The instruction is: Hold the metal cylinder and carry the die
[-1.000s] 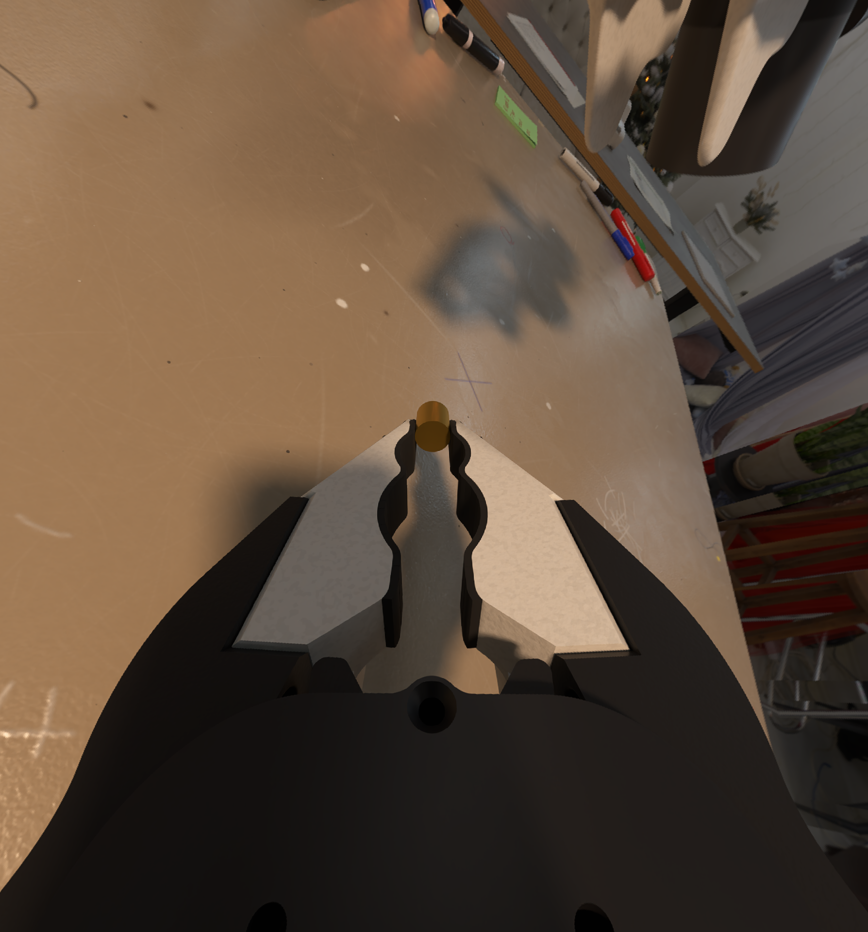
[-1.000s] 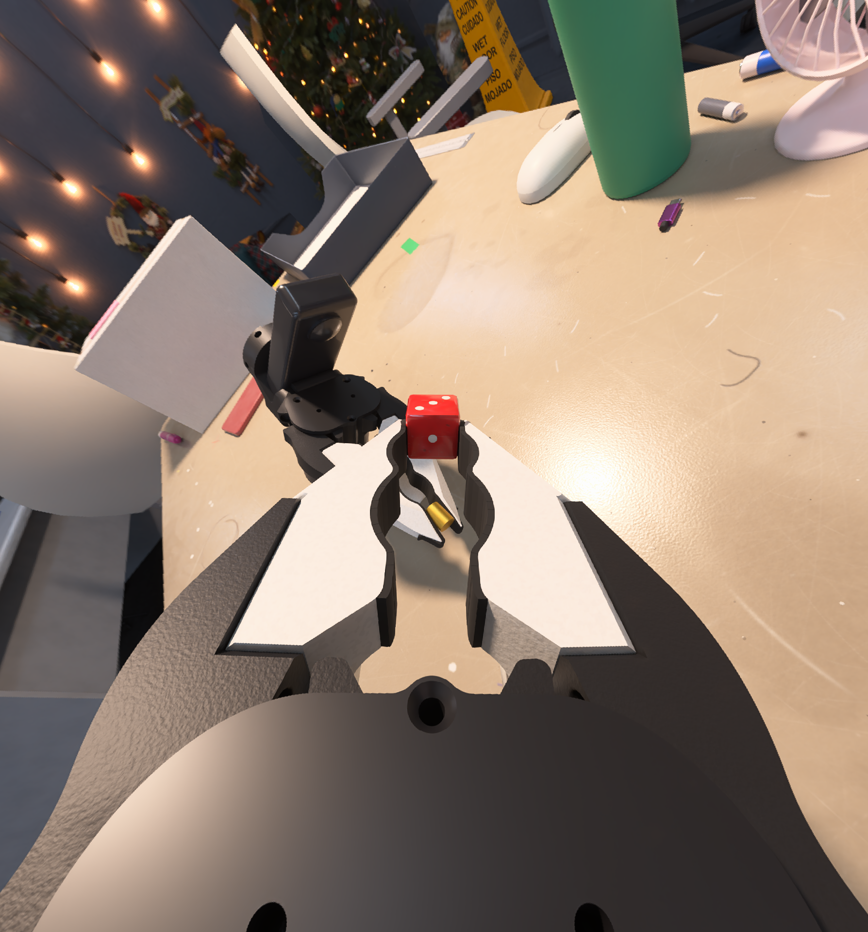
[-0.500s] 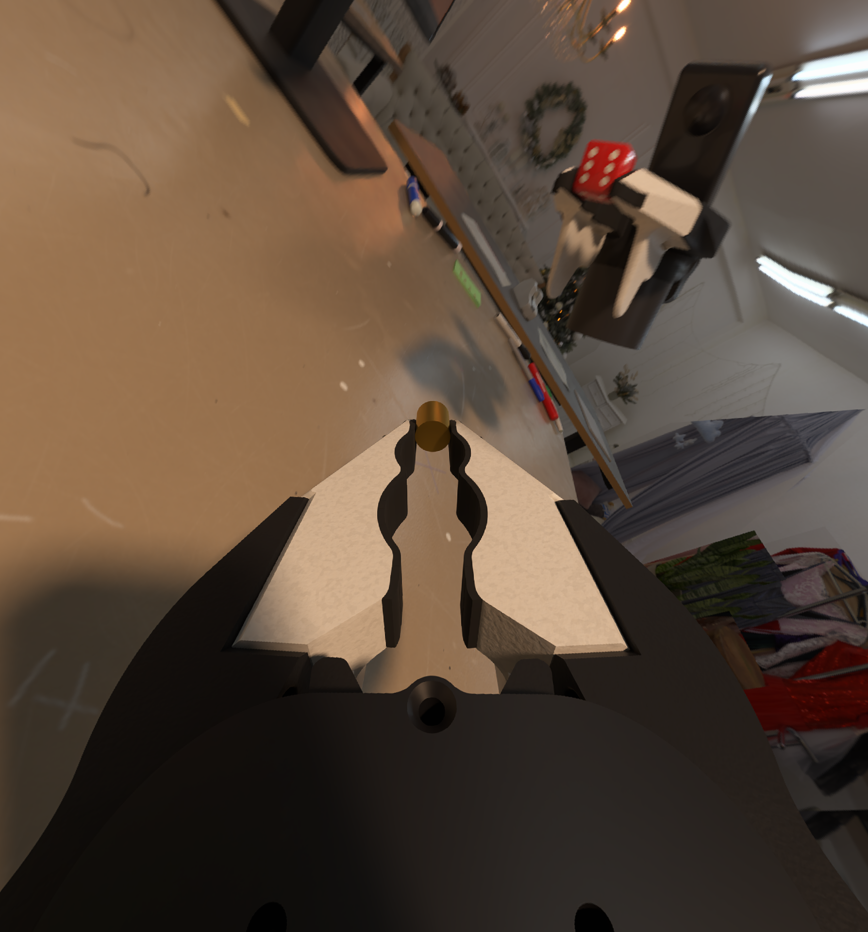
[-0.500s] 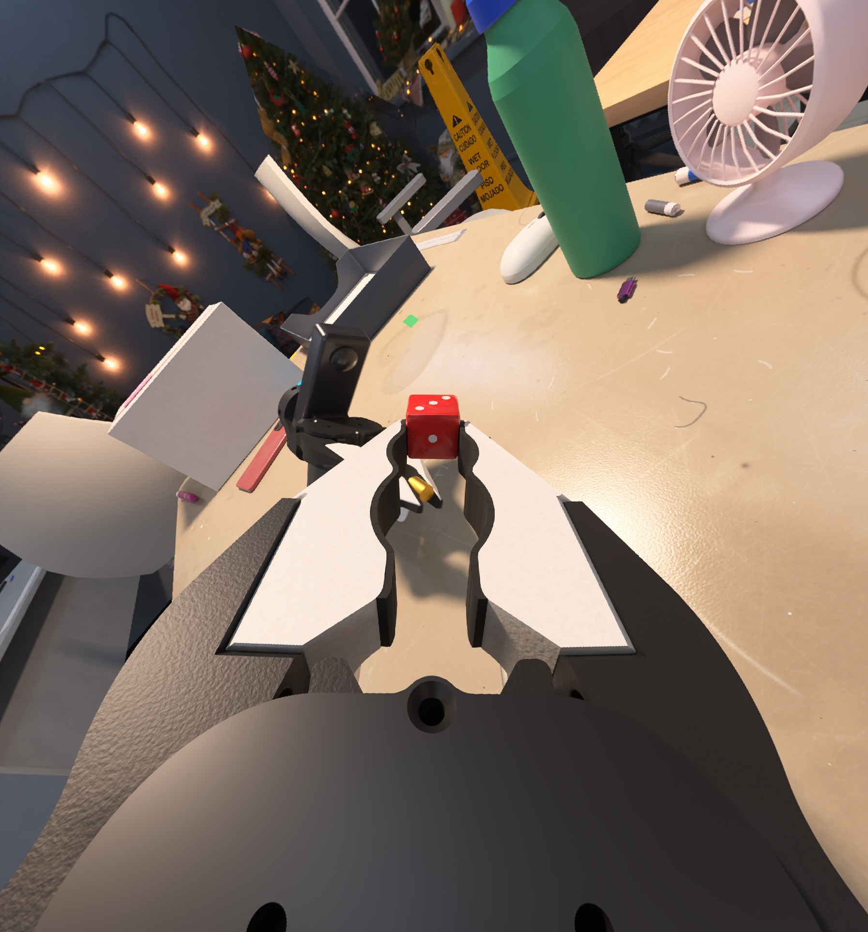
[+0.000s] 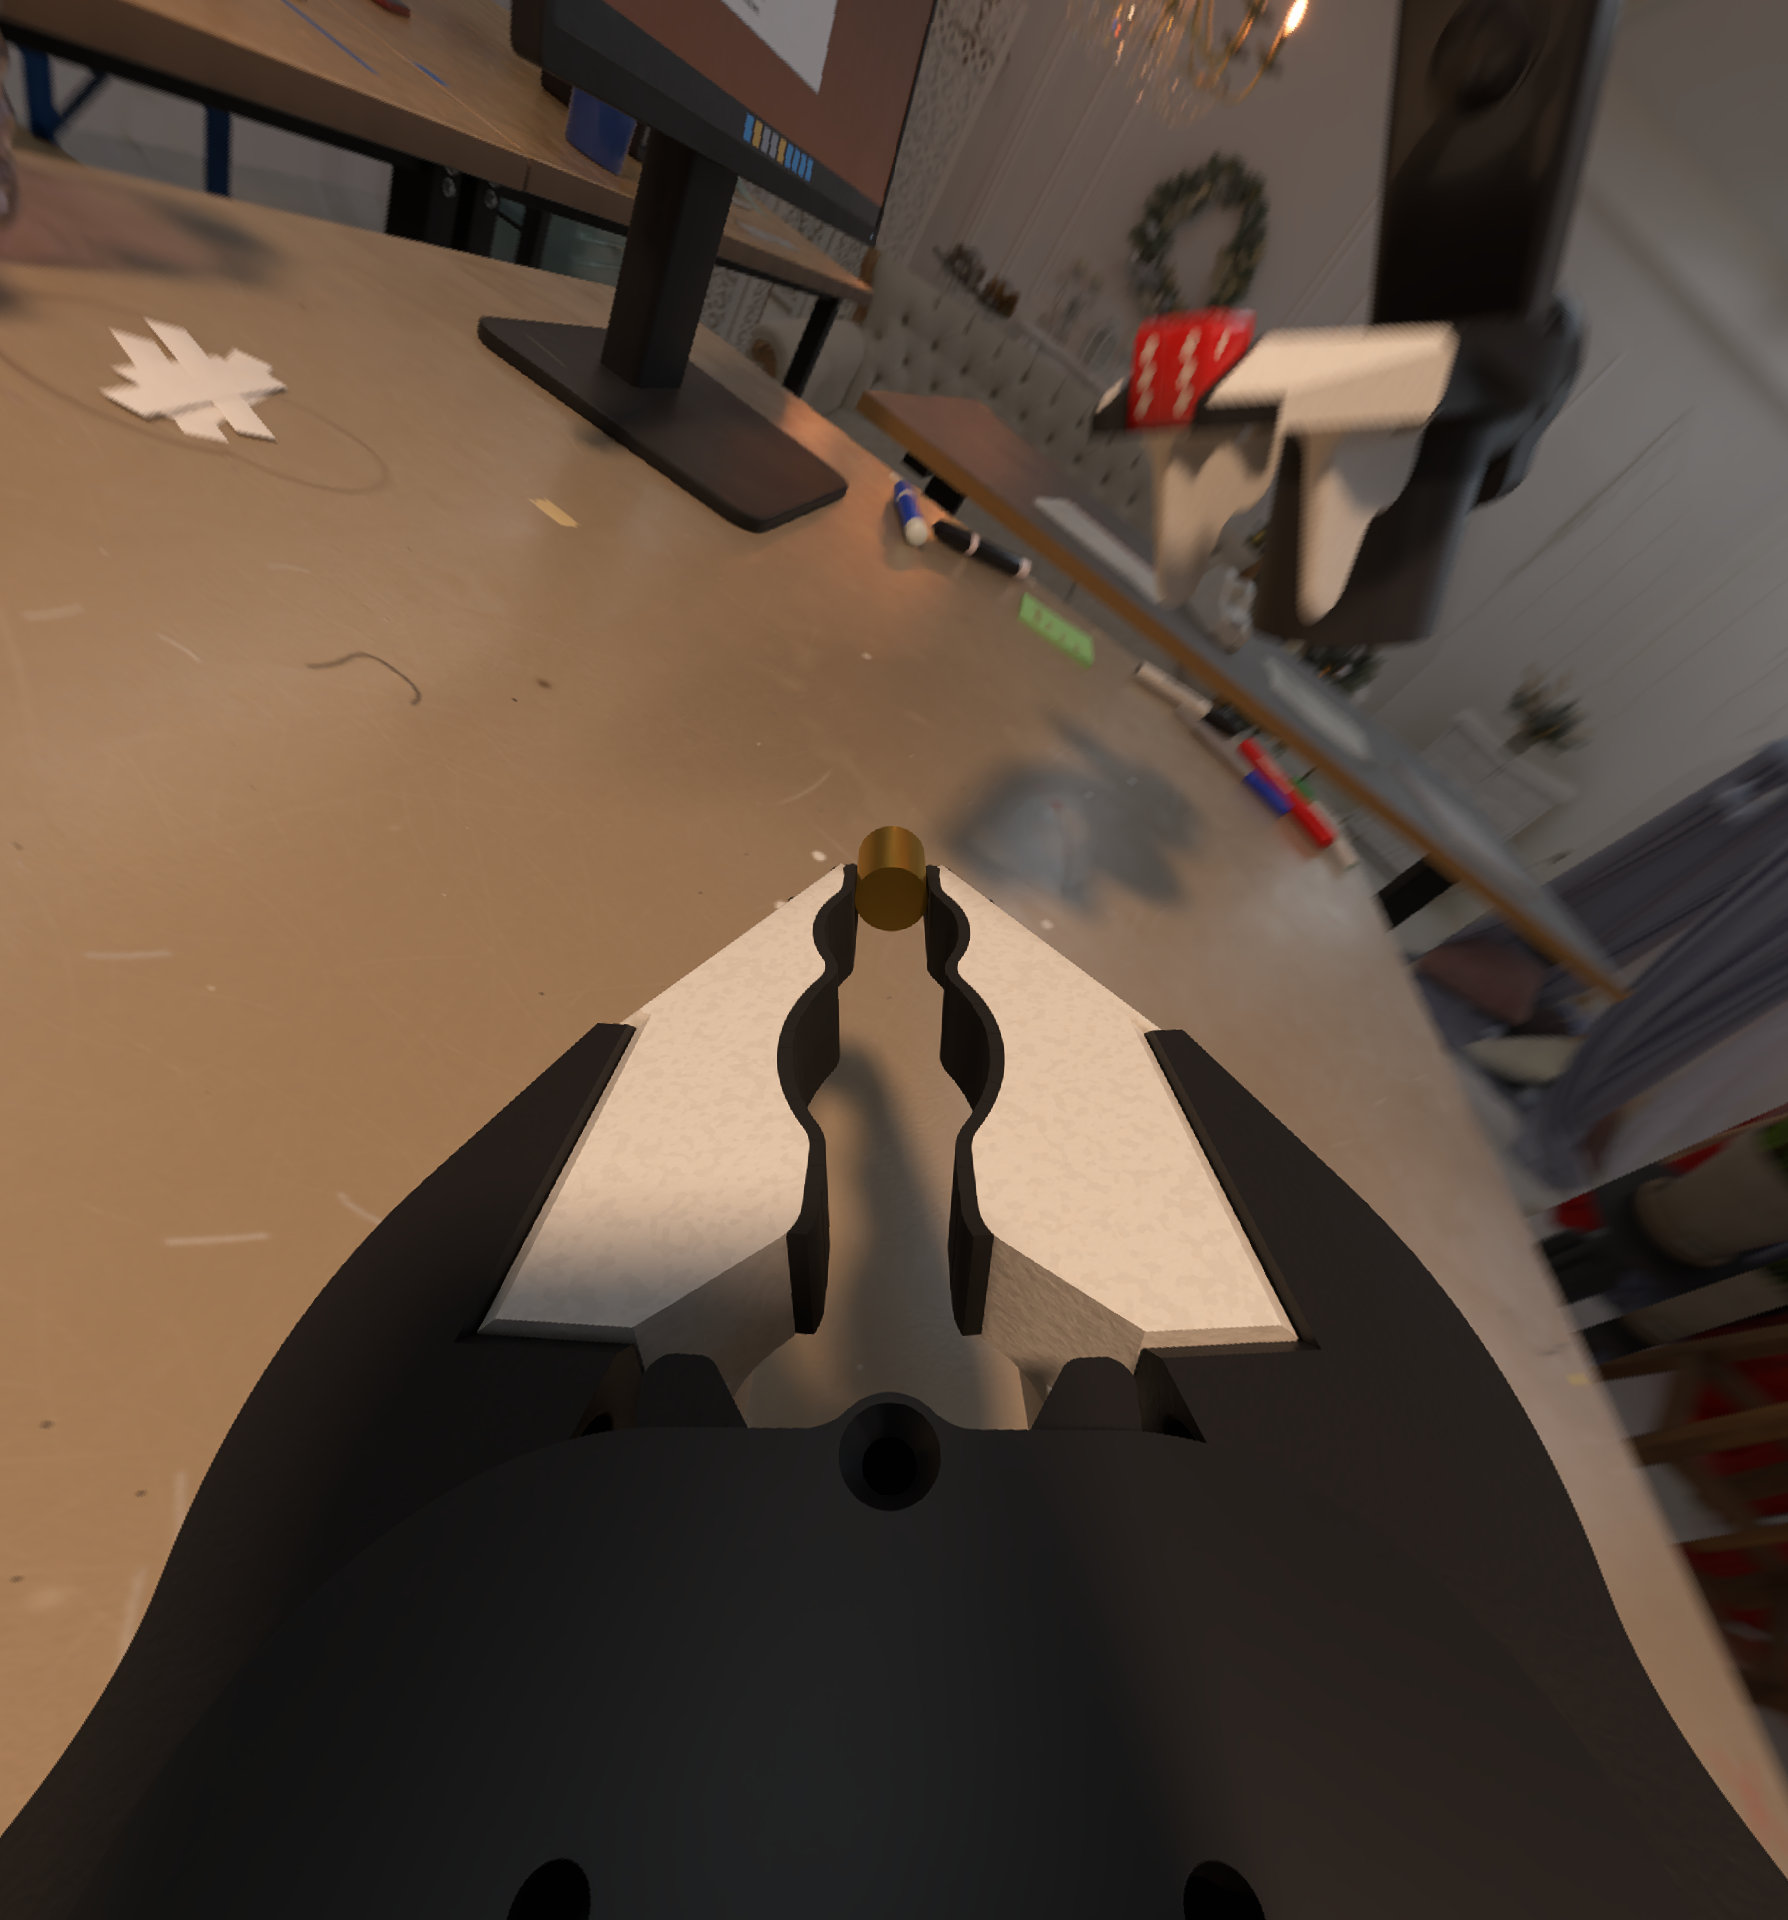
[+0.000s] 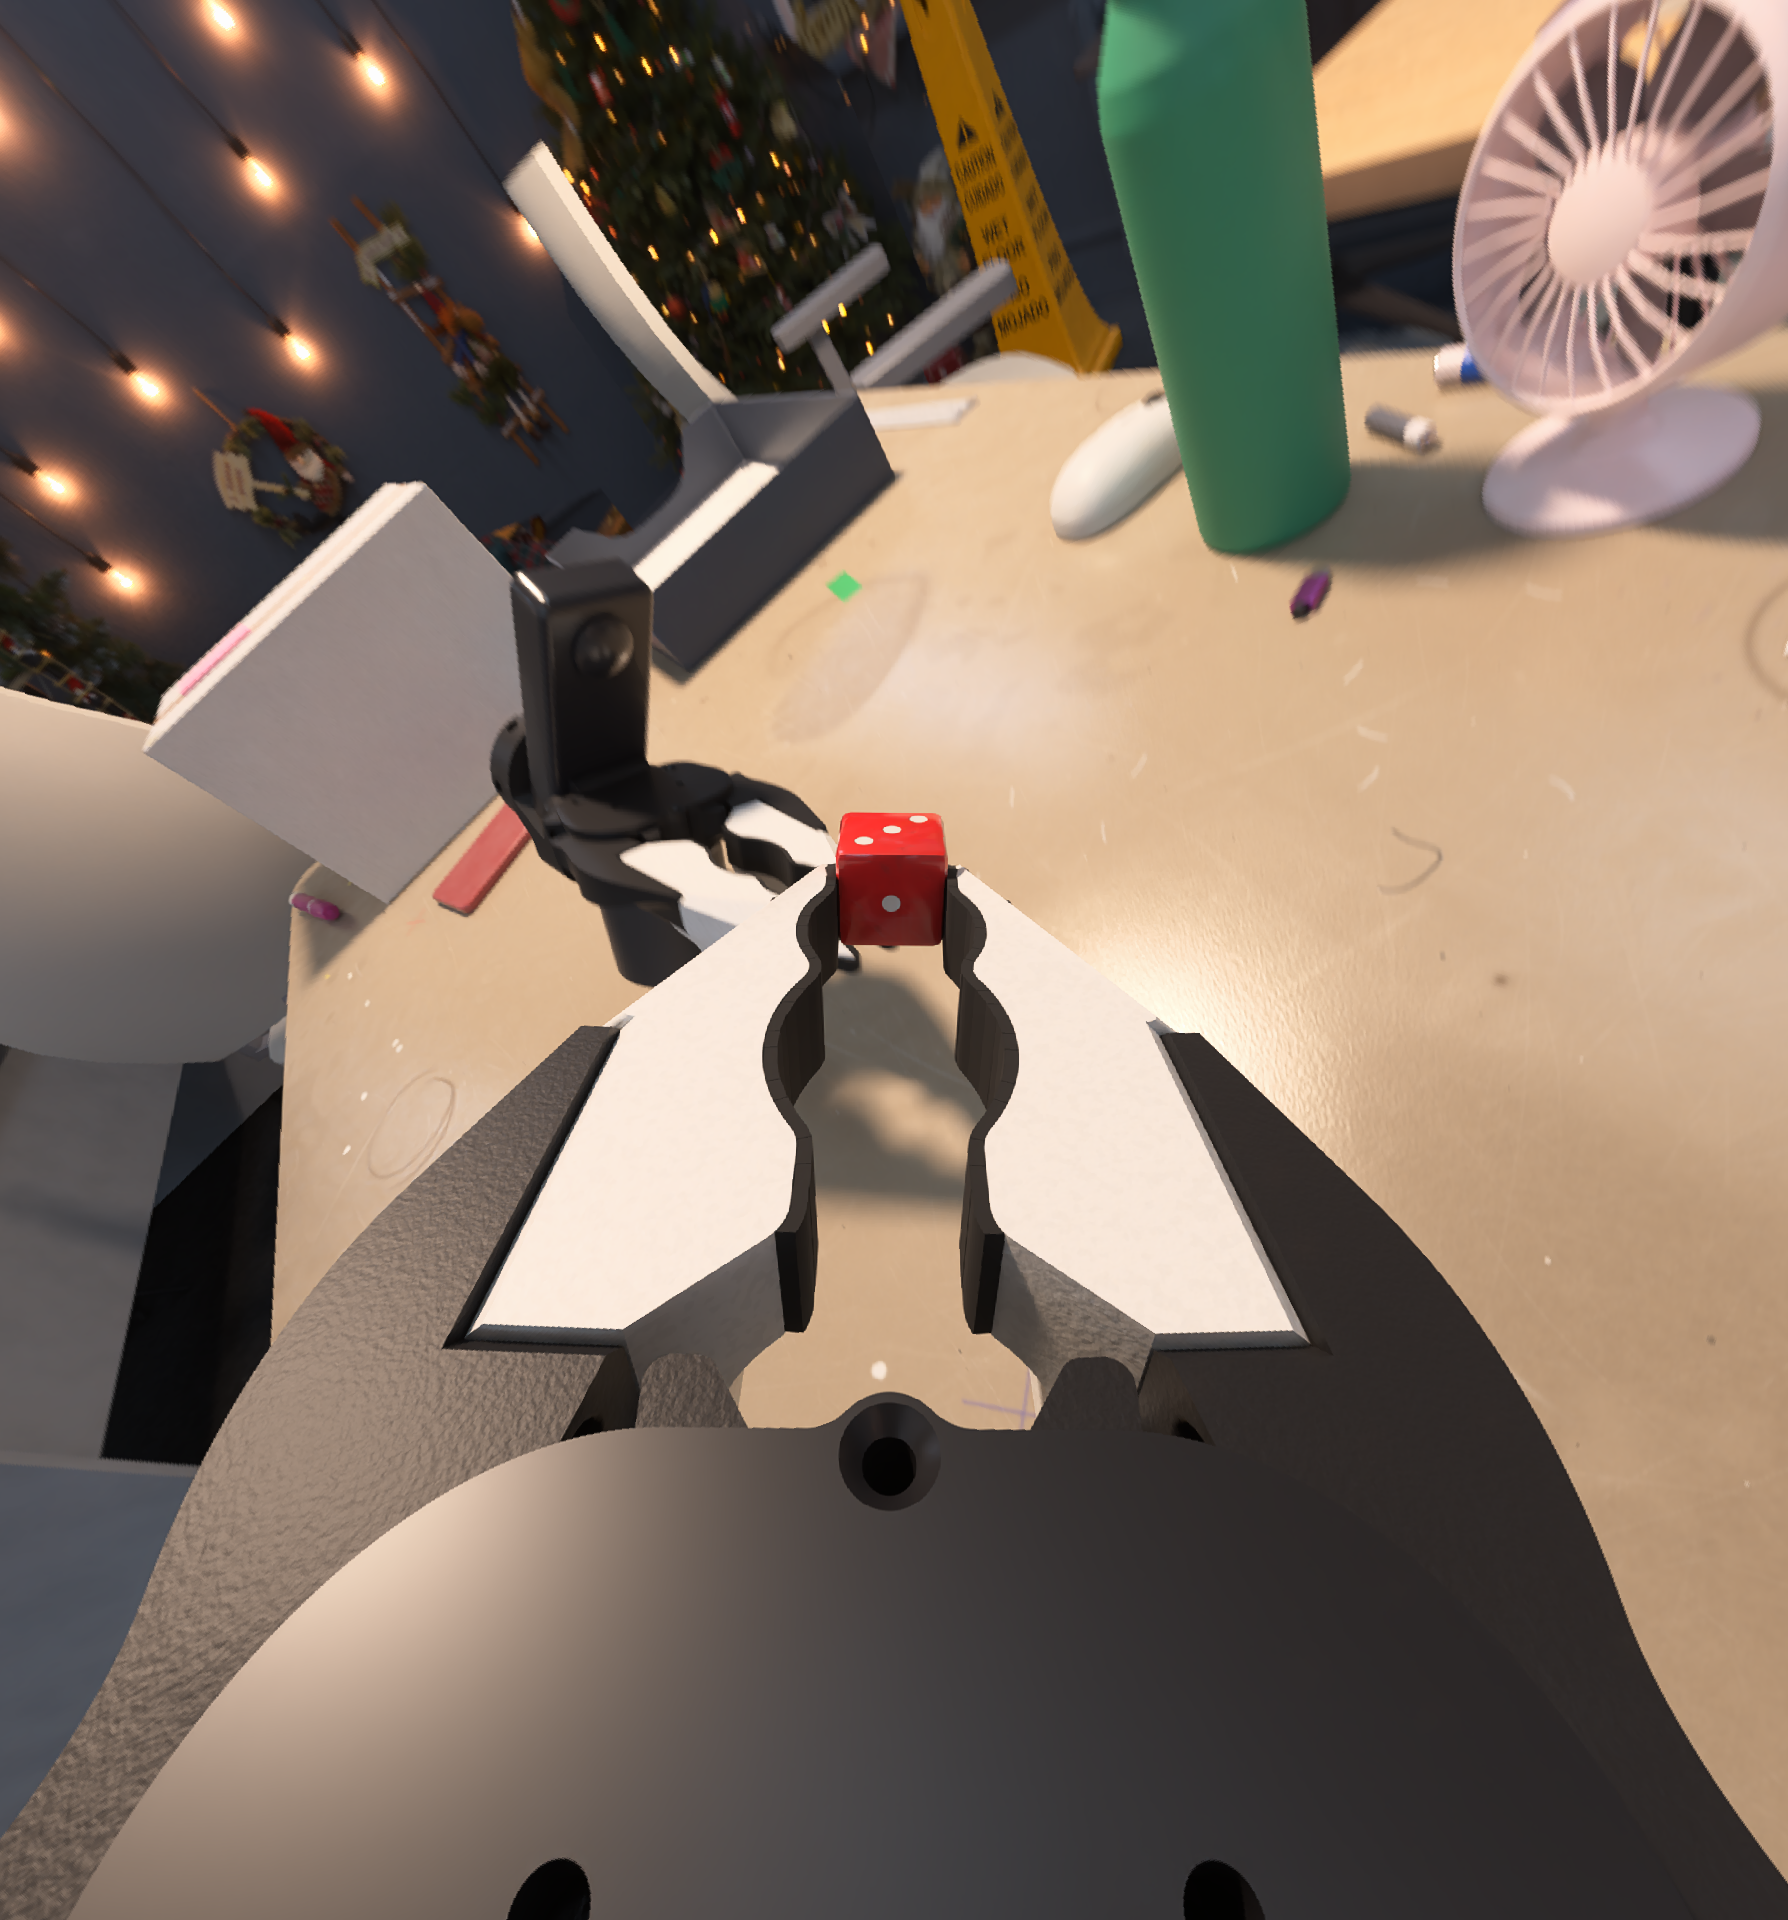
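Above the table [image 5: 246, 935], each hand-held gripper still grips its load, cylinder [image 5: 890, 878] and die [image 6: 890, 878], now tilted flatter.

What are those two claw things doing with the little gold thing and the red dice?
Each claw is holding one thing. The left gripper is shut on a small metal cylinder, pinched at its fingertips above the tan table. The right gripper is shut on a red die and holds it up in the air over the table. In the left wrist view the die looks smeared, so that gripper seems to be moving. Both things are off the table right now.
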